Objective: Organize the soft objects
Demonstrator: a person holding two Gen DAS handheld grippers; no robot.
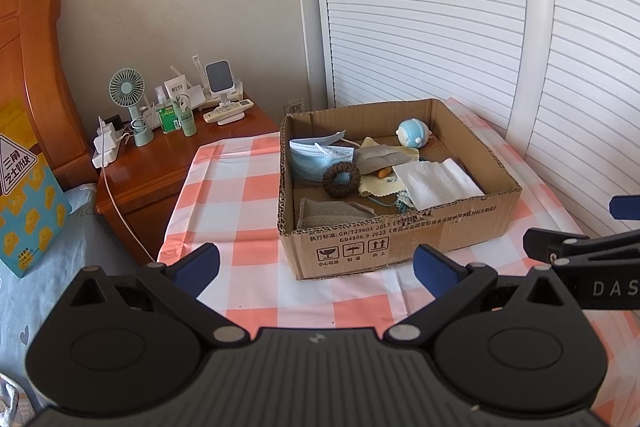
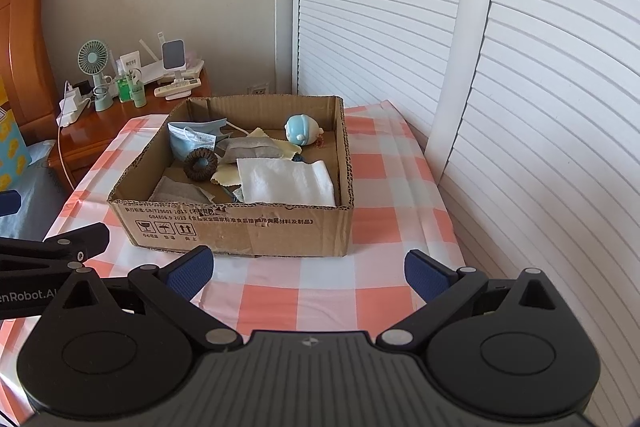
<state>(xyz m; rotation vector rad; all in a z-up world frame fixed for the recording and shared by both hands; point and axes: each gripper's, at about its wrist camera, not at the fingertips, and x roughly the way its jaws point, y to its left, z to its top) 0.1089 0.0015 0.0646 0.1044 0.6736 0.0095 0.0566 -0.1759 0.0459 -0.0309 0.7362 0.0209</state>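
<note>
Our left claw [image 1: 316, 267] and right claw [image 2: 308, 269] hang released and empty — the soft things already sit in the cardboard box [image 2: 240, 227], so we judge little remains.

Home bedroom: wooden headboard [image 1: 28, 75], nightstand [image 1: 160, 155] (fan, chargers etc.), louvred wardrobe [image 1: 420, 7].

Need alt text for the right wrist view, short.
An open cardboard box on a checked tablecloth holds a blue face mask, brown scrunchie, white cloth and blue toy. The open, empty right gripper hovers in front.

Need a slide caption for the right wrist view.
Open right gripper faces cardboard box of soft items on checkered tablecloth.
</note>
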